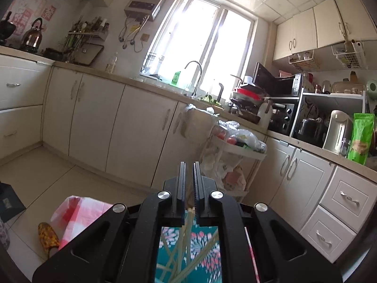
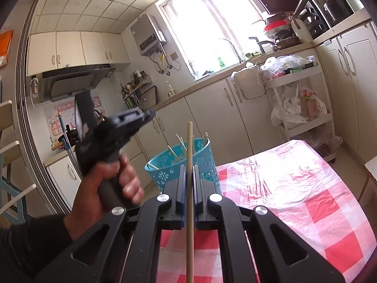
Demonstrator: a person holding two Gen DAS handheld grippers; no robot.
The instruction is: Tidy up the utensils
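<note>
table: red-white checked cloth [image 2: 294, 195], teal basket on its near-left corner
basket: teal perforated basket [image 2: 205, 160] upright, several chopsticks [image 2: 175, 154] leaning inside; from the left wrist view its interior [image 1: 202, 243] sits right below the gripper
left gripper: [image 1: 189, 184] held up over the basket, pointing at the kitchen cabinets; fingers narrow, small gap, nothing between them; left hand [image 2: 113, 188] on the grip
right gripper: [image 2: 189, 184] fingers clamped on one chopstick [image 2: 190, 146], upright, tip above the basket rim

Left hand [image 2: 110, 184] motion-blurred, chopstick [image 2: 190, 188] cut off below
</note>
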